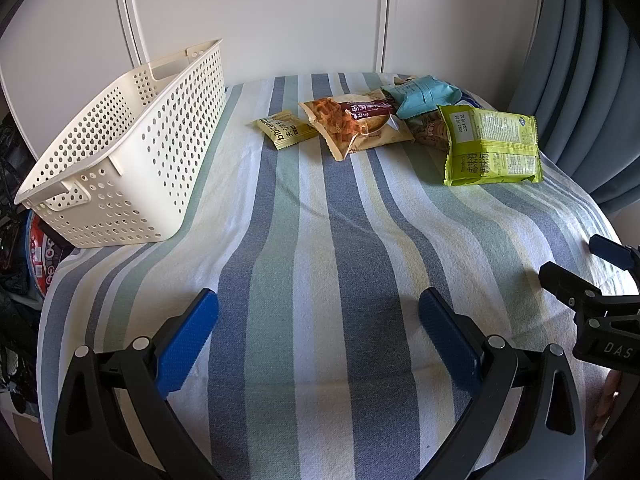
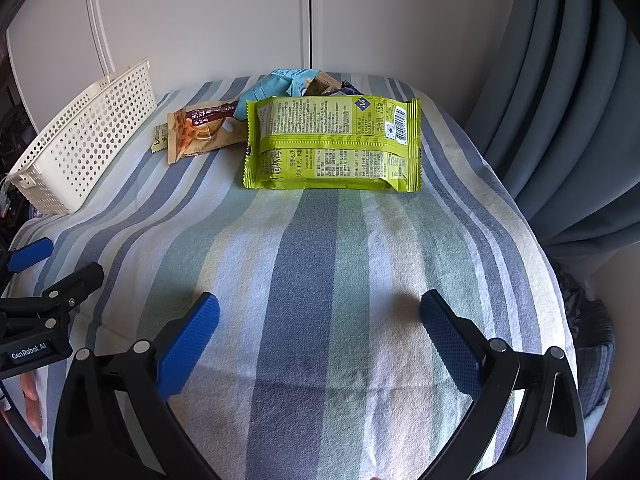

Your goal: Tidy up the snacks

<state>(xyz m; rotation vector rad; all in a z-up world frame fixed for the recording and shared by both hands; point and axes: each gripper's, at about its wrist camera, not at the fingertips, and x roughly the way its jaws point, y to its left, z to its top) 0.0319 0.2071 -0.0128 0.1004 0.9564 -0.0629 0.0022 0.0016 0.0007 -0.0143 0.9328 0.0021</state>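
My left gripper (image 1: 318, 330) and right gripper (image 2: 320, 330) hang over the striped cloth (image 1: 320, 240), jaws spread, empty. Snacks (image 2: 332, 144) lie clustered right of the basket (image 1: 120, 152), apart from it.

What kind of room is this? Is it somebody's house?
Probably a room in a home, maybe a bedroom. A striped cloth covers the table, a blue-grey curtain hangs on the right, and white cupboard doors stand behind the snack packets and white basket.
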